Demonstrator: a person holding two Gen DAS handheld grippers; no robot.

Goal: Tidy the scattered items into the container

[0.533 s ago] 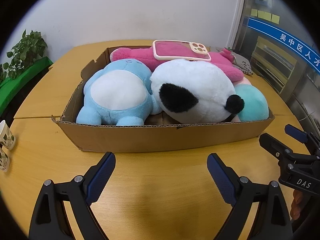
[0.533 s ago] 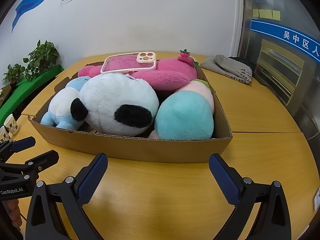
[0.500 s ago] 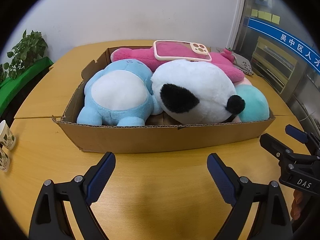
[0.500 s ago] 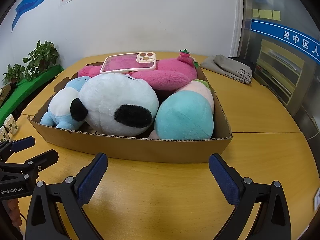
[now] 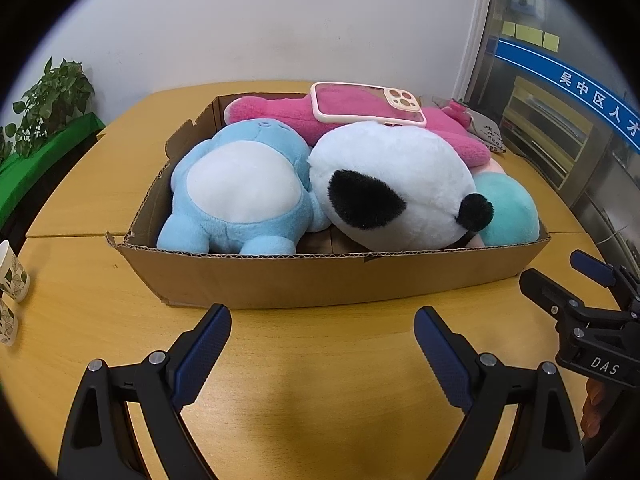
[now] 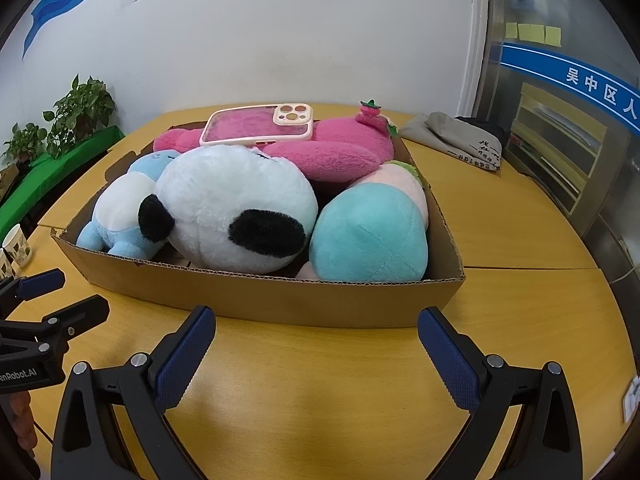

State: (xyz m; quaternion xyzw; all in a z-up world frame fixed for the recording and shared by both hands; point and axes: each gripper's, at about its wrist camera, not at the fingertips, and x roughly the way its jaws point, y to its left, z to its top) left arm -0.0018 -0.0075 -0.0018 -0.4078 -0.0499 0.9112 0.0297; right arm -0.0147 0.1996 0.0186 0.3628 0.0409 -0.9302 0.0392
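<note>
A shallow cardboard box [image 5: 320,280] [image 6: 320,304] sits on the wooden table. It holds a blue plush [image 5: 240,184] [image 6: 116,208], a white panda plush [image 5: 396,196] [image 6: 240,208], a teal ball plush [image 5: 508,212] [image 6: 368,232] and a pink plush [image 5: 280,112] [image 6: 340,152]. A pink phone case [image 5: 366,102] [image 6: 260,124] lies on top of the pink plush. My left gripper [image 5: 322,344] is open and empty in front of the box. My right gripper [image 6: 316,344] is open and empty, also in front of the box.
Paper cups [image 5: 12,272] [image 6: 18,246] stand at the table's left edge. A folded grey cloth [image 6: 460,136] lies at the back right. Potted plants [image 6: 80,112] stand on a green ledge at the left. A glass cabinet [image 6: 560,140] is at the right.
</note>
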